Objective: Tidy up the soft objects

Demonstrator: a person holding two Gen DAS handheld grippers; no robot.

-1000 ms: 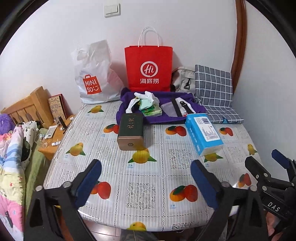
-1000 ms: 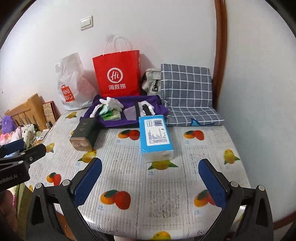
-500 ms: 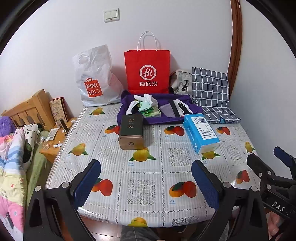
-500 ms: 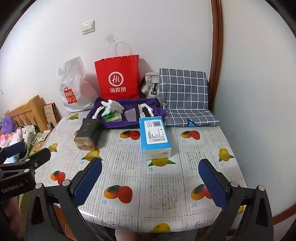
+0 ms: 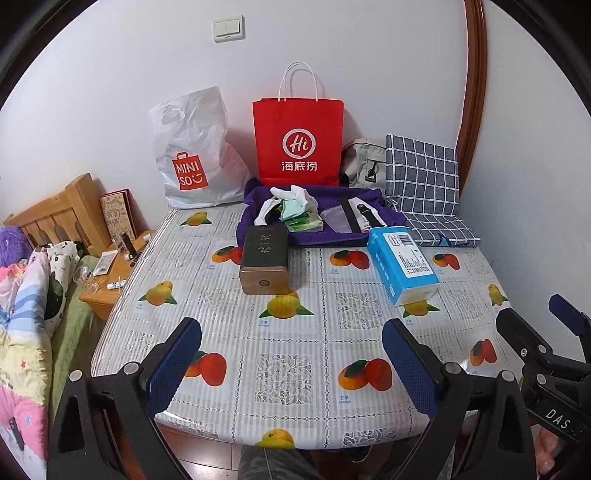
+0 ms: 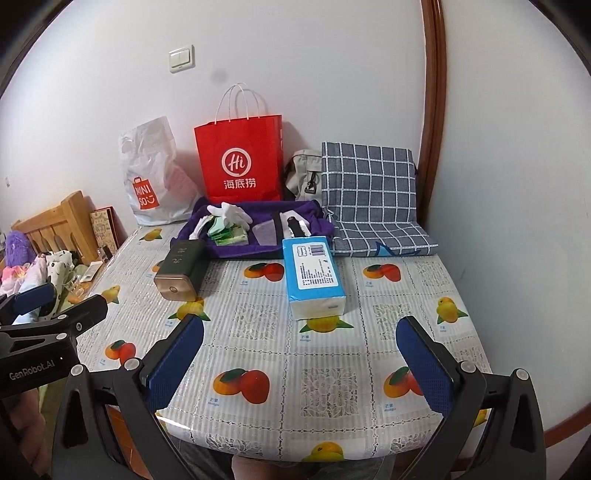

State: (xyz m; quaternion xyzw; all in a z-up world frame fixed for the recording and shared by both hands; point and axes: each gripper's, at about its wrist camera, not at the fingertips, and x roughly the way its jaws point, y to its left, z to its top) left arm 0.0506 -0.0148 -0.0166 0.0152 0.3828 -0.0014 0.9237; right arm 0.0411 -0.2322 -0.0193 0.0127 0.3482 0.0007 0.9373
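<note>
two bags (image 5: 297, 140) (shopping), one tin (image 5: 263, 258) — one tissue pack (image 5: 402, 264)

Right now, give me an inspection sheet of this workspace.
Surface: table under a fruit-print cover.
Job's things: white gloves and green packets on the purple bag; blue tissue pack.
Clutter: dark tin, red paper bag, white plastic bag, checked cushion.
Grippers: left gripper and right gripper open, empty.
Cables: nothing seen.
Surroundings: wall switch, wooden headboard.
</note>
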